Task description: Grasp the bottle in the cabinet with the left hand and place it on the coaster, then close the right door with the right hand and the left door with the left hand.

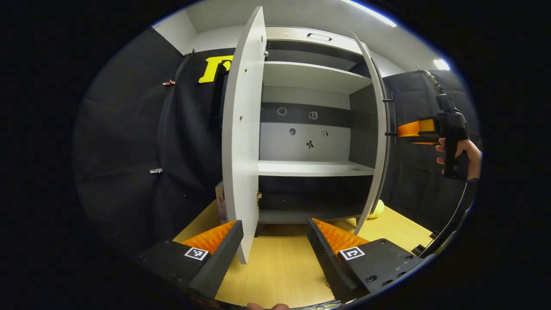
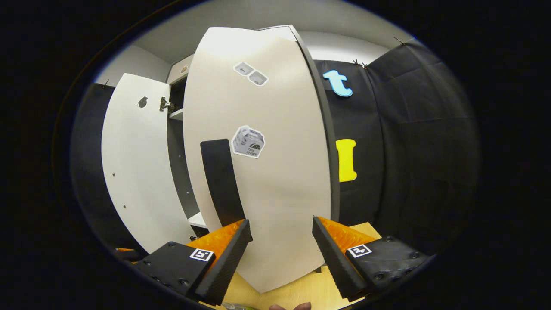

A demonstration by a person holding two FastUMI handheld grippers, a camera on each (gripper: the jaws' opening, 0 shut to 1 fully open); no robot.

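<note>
Facing the right door [image 2: 262, 172] just ahead of my right gripper [image 2: 282, 247], I am holding its jaws wide; the stiff, light-looking panel should swing from a push near its free edge.

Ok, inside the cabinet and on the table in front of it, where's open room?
The middle shelf lies bare between both open doors. The table is bare between the left gripper fingers. Tighter: the left door edge crosses there, and a yellow object sits behind the right door.
</note>
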